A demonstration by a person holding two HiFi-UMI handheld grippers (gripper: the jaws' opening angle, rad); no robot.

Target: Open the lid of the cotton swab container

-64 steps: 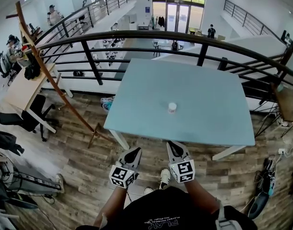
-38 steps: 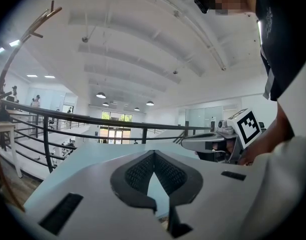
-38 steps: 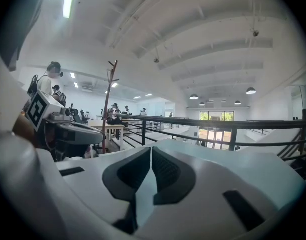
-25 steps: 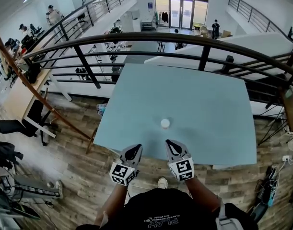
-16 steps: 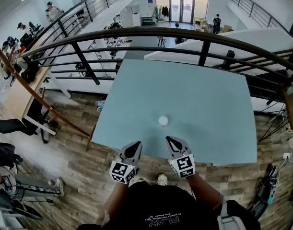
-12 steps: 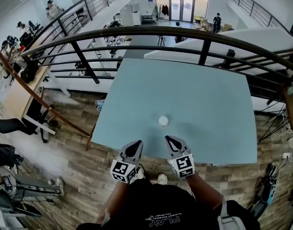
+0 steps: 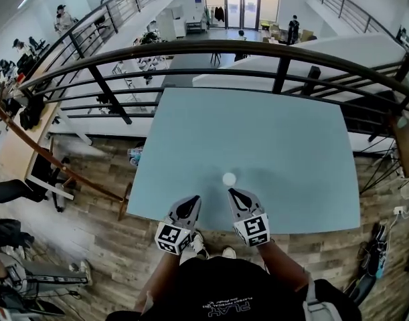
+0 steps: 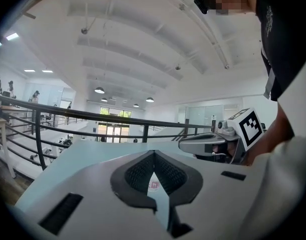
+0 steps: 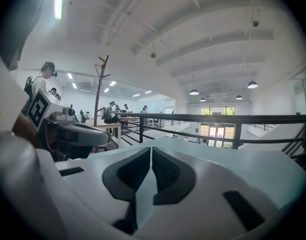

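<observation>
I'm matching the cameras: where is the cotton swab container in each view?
Head view: cotton swab container near the blue table's front edge, centre.
Left gripper view: container low centre, tiny, partly hidden.
Right gripper view: not in it.
Shared landmark: black railing behind the table.

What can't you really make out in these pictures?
- Cotton swab container, head view: too small to tell lid from body, or whether it is open.
- Left gripper view: only a sliver with red print, probably that container, shows between the fingers of the left gripper; print unreadable.
- Right gripper view: no container in sight; the right gripper blocks the table ahead.
</observation>
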